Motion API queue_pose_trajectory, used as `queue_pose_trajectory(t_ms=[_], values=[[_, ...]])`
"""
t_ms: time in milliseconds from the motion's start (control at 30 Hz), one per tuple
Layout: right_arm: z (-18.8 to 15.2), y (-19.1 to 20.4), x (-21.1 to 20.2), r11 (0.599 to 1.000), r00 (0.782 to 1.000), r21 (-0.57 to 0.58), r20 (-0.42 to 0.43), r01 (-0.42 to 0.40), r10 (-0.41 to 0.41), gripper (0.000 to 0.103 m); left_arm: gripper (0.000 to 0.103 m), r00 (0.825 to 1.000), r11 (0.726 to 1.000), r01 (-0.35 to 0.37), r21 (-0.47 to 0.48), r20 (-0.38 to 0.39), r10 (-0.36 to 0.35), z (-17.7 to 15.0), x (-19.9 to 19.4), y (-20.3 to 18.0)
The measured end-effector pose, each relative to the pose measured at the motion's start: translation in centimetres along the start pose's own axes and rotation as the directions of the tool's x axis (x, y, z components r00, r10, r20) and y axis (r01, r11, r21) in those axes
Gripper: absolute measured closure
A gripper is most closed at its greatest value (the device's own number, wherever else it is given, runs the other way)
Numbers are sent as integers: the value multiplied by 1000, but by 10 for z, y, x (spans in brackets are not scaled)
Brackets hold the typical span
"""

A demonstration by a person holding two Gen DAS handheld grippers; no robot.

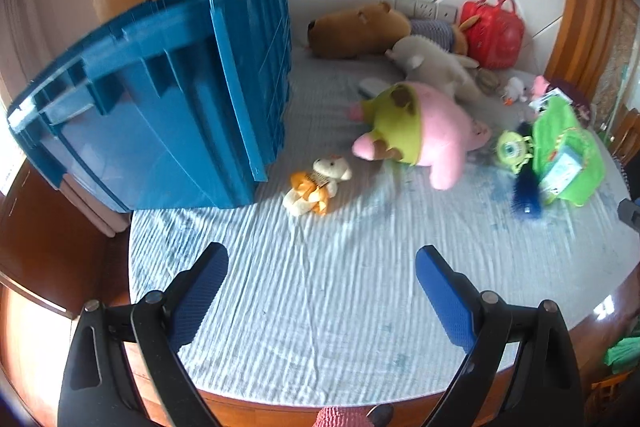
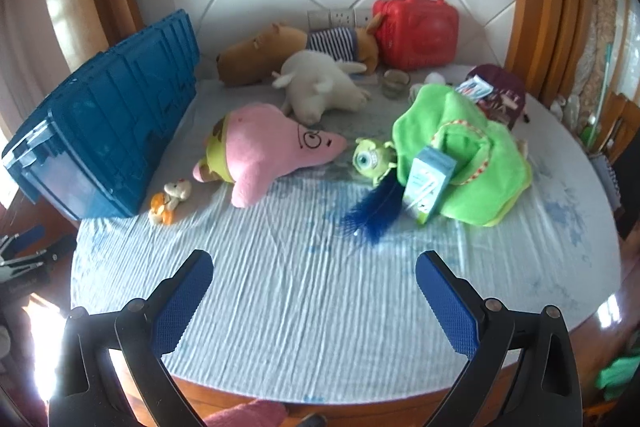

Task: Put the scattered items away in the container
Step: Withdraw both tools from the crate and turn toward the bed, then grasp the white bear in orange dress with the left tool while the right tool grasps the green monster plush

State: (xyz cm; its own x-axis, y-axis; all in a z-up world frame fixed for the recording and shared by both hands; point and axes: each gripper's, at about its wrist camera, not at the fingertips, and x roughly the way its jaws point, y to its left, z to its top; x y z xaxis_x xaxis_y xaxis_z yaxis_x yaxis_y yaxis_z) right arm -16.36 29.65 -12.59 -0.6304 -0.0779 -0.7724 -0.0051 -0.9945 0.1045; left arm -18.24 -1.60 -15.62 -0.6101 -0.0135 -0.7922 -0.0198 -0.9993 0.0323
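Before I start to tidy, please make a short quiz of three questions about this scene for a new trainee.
1. True or false: the left gripper is open and holds nothing.
2. Which toy lies nearest to the blue crate?
A. the small orange and white bear
B. the one-eyed green monster toy
C. the white plush
3. Fill in: the small carton leans against the ______ plush bag.

Key:
1. True; the right gripper is open and empty too.
2. A; it lies on the striped cloth just beside the crate.
3. Green; the blue feather lies in front of it.
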Motion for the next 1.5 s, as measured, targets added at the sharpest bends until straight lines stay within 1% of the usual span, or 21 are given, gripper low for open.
queue_pose_trajectory(t_ms=[67, 200, 333, 433, 533, 600, 633, 700, 767, 867, 967, 1067, 1167, 1300, 1367, 1433, 1500], values=[[8, 0, 16, 1000, 1000, 9, -20, 3, -3, 0, 7, 1000, 1000, 1, 9, -13, -1, 7, 15, 1], [30, 5, 48, 1000, 999, 20, -44, 18, -17, 0, 7, 999, 999, 38, 30, -31, -37, 29, 45, -2], [53, 5, 64, 999, 999, 38, -28, 30, -29, 0, 7, 997, 995, 78, 60, -32, -77, 52, 68, -13], [64, -1, 75, 998, 999, 56, -29, 40, -38, 0, 7, 994, 990, 107, 94, -48, -103, 63, 85, -27], [70, -9, 91, 996, 997, 70, -60, 53, -49, 0, 7, 992, 988, 114, 106, -70, -107, 68, 99, -38], [75, -12, 102, 997, 997, 60, -70, 43, -38, 1, 7, 992, 989, 109, 105, -79, -101, 71, 109, -43], [79, -13, 109, 998, 996, 48, -76, 39, -36, 2, 7, 992, 990, 97, 101, -86, -88, 71, 115, -45], [86, -16, 125, 999, 996, 22, -89, 34, -32, 14, 7, 993, 995, 68, 78, -105, -59, 70, 126, -45], [94, -21, 143, 1000, 993, -6, -112, 27, -28, 22, 7, 990, 998, 44, 33, -132, -40, 66, 138, -41], [104, -30, 172, 999, 989, -50, -148, 14, -21, 22, 7, 987, 1000, -9, -22, -160, 5, 60, 151, -33], [113, -40, 198, 996, 984, -94, -179, 4, -21, 22, 7, 982, 995, -74, -68, -177, 61, 56, 164, -27], [121, -46, 215, 989, 982, -145, -191, -26, -2, 22, 7, 975, 986, -145, -77, -182, 129, 56, 179, -28], [128, -50, 233, 976, 979, -213, -202, -42, -2, 22, 7, 964, 975, -211, -73, -184, 194, 58, 196, -31], [133, -56, 256, 968, 975, -247, -222, -46, -10, 22, 7, 950, 965, -251, -73, -211, 231, 60, 218, -30], [135, -59, 268, 963, 972, -265, -232, -41, -23, 22, 7, 939, 957, -281, -74, -226, 258, 59, 226, -30], [136, -62, 279, 959, 969, -282, -244, -31, -41, 22, 7, 935, 956, -283, -80, -243, 257, 58, 232, -29], [133, -67, 293, 957, 960, -288, -273, -24, -58, 22, 7, 932, 956, -283, -74, -256, 256, 56, 237, -30]])
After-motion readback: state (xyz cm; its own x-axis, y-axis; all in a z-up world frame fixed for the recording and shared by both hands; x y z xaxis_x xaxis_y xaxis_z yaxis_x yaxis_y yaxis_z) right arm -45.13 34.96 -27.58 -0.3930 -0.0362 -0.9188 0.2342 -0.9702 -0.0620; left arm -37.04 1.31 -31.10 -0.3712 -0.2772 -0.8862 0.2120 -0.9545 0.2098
